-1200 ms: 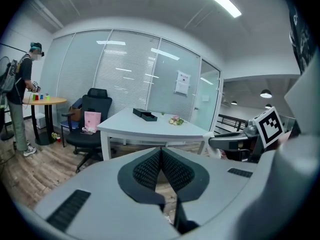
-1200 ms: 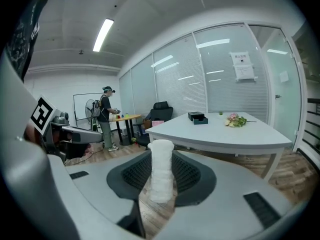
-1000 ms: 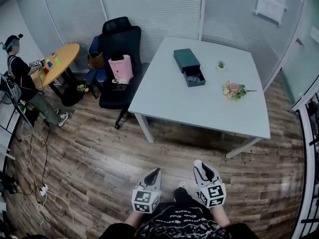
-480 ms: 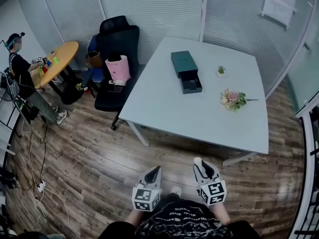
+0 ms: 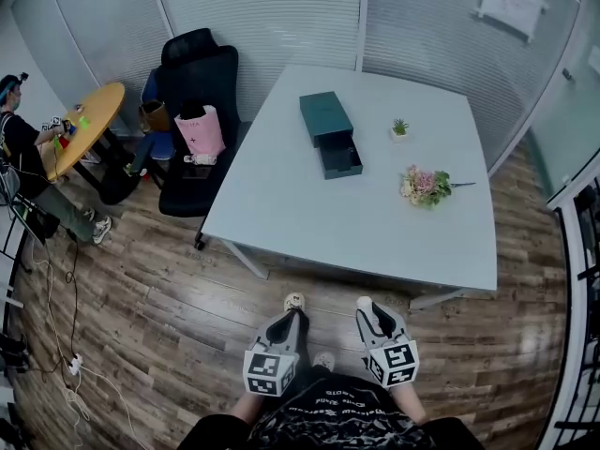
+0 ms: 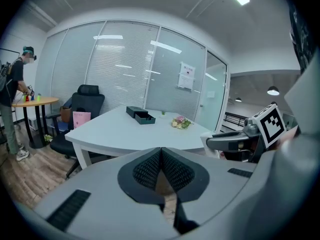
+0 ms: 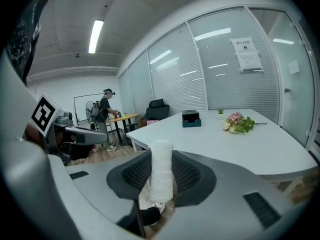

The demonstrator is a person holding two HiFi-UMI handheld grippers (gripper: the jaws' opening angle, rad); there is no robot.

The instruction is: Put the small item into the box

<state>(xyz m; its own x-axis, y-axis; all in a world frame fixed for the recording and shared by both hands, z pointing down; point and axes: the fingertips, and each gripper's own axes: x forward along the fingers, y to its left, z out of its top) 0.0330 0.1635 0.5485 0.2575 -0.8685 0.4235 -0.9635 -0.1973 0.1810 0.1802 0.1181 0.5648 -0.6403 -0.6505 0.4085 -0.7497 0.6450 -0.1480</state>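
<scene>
The table [image 5: 309,204] is seen closer and further left than a second ago. A small white roll [image 7: 161,170] is clamped upright in the right gripper [image 5: 367,309]. The left gripper's [image 6: 161,156] jaws are pressed together, empty. The box [image 5: 328,143] lies on the table, well apart.

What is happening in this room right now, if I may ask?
A person stands short of the white table, a gripper in each hand. The right gripper holds a small white roll between its fingers; the left gripper is shut and empty. The dark green box sits on the table with its drawer open.
</scene>
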